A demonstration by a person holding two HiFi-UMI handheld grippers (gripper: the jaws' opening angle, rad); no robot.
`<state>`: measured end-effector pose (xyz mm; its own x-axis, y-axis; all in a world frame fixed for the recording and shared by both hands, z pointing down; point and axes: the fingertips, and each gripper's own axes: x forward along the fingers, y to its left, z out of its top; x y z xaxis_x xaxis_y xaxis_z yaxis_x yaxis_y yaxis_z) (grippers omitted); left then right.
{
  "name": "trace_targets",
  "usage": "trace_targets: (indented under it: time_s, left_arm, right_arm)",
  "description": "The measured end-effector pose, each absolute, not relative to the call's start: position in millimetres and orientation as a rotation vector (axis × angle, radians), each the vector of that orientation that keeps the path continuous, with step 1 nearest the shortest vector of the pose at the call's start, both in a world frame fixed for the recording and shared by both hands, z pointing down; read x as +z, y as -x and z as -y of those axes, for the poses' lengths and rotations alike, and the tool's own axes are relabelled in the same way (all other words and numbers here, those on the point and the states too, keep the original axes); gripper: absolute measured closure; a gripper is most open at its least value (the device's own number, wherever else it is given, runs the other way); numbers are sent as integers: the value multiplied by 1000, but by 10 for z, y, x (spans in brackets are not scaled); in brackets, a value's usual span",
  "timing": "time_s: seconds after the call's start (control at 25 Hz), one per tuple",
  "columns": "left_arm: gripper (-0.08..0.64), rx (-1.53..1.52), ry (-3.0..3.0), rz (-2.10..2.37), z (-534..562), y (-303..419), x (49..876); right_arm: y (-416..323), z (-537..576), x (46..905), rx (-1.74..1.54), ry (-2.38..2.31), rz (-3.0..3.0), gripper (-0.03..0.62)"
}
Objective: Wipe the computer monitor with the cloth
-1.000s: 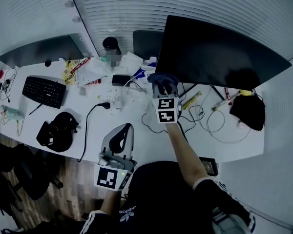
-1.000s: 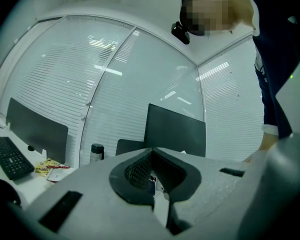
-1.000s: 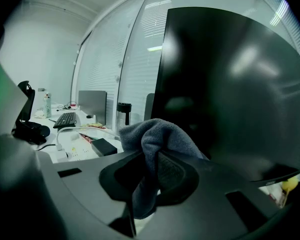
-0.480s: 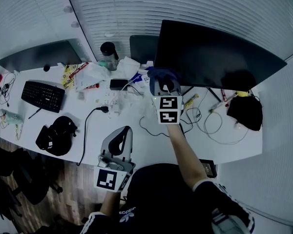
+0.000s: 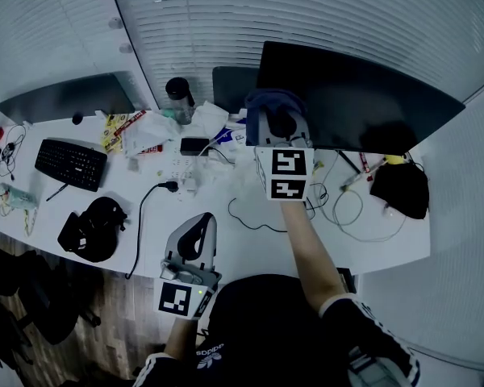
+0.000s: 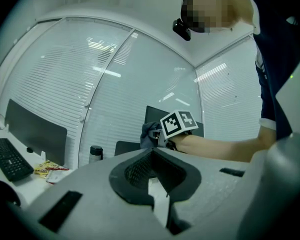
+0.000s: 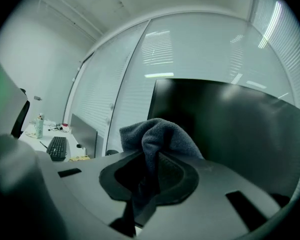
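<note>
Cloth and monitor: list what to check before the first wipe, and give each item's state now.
1. Cloth clamped in the right gripper: ok.
2. Cloth bunches out past the gripper, so fabric leads: ok.
3. Right gripper faces the monitor: ok.
4. Cloth touching the screen: cannot tell.
5. Left gripper shut, empty, held low and away from the monitor: ok.
</note>
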<state>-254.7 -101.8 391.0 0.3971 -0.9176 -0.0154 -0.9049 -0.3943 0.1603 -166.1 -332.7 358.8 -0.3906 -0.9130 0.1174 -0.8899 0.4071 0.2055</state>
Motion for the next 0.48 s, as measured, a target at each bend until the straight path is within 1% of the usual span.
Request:
trace_targets:
  time_s: [0.48]
  left_arm:
    - [555, -211, -2522, 1687, 920, 2599, 3832]
  right_arm:
    - [1640, 3375, 2783, -330, -1667, 2496, 544]
